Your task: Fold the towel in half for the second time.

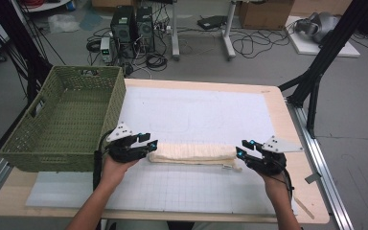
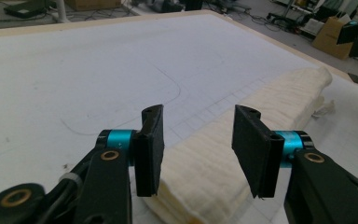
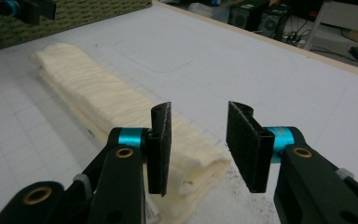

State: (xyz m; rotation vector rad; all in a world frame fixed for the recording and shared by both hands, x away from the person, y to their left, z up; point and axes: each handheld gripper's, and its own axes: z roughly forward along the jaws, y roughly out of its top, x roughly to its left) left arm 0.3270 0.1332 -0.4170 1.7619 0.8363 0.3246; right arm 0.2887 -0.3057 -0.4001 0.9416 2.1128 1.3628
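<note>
White matting (image 1: 196, 115) bears a hollow green basket (image 1: 64, 120) and folded towel (image 1: 194, 153), both claws (image 1: 149, 146) (image 1: 241, 151) parted, gripping nothing.

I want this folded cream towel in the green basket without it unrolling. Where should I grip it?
Take the folded towel at its two short ends, one gripper from each side, jaws pinching all layers top to bottom. It lies long and narrow across the mat, and both open grippers already sit at those ends.

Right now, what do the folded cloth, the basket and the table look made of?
Folded cloth: cream, soft, crinkled weave, likely cotton gauze or towelling, matte. Basket: green woven strands, wicker or plastic, can't tell which. Table: pale wood-look board, bare at its edges, under a white gridded mat.
</note>
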